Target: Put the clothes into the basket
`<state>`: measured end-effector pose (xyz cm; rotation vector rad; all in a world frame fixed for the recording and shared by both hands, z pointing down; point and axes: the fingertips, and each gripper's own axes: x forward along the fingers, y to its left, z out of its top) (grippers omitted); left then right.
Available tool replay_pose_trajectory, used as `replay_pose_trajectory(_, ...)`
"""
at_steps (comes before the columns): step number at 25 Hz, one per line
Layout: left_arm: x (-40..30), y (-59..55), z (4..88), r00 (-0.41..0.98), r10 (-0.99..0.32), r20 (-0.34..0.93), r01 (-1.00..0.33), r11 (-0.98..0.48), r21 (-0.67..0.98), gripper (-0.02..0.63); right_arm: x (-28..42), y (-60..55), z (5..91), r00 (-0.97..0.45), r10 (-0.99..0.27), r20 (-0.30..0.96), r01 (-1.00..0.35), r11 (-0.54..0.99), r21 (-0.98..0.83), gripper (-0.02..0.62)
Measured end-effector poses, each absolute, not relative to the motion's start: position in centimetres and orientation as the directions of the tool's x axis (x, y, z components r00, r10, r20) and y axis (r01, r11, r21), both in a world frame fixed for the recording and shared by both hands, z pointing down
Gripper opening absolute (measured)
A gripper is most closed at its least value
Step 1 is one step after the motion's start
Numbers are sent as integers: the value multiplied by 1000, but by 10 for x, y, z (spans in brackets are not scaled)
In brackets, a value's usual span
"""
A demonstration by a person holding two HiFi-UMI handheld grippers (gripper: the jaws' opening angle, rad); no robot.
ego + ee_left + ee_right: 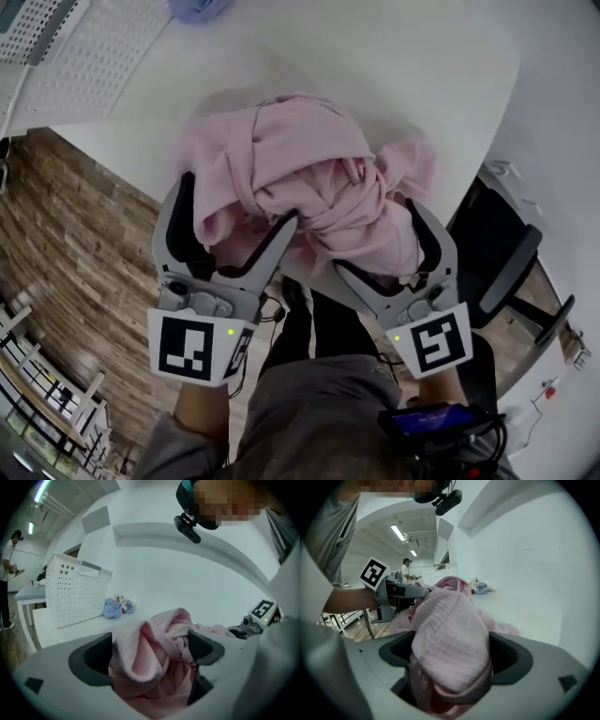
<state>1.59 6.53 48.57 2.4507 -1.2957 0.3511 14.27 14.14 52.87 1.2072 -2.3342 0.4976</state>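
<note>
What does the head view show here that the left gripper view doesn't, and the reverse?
Only the head view: the left gripper's marker cube and a dark chair. Only the left gripper view: a bystander and ceiling lights. Both: the pink garment on the white table, the basket, the blue cloth and the right gripper.

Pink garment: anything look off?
The pink garment is wadded and twisted into a knot at the near edge of the table. A small blue cloth lies on the table beside the basket, not in it.
</note>
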Motion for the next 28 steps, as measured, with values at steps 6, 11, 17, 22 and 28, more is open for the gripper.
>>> replay_pose_trajectory(6,19,54,502,630,-684,368,-776,-566,277,520,137,135,539,-536,-614,580,-800,589,-115,491)
replay_pose_trajectory(11,27,54,505,673,-646,361,-739,-603,300,518,132,133,548,-563,-577,592,-778,612,-143,491)
replay_pose_trajectory(17,33,63,508,707,-595,383,-705,-638,311,398,127,132,556,-568,-548,614,-764,629,-145,483)
replay_pose_trajectory(22,39,74,502,714,-586,383,-695,-659,287,223,125,136,555,-565,-538,626,-763,629,-148,383)
replay_pose_trajectory(28,44,78,496,704,-601,379,-695,-692,196,145,129,134,551,-527,-593,608,-789,608,-90,254)
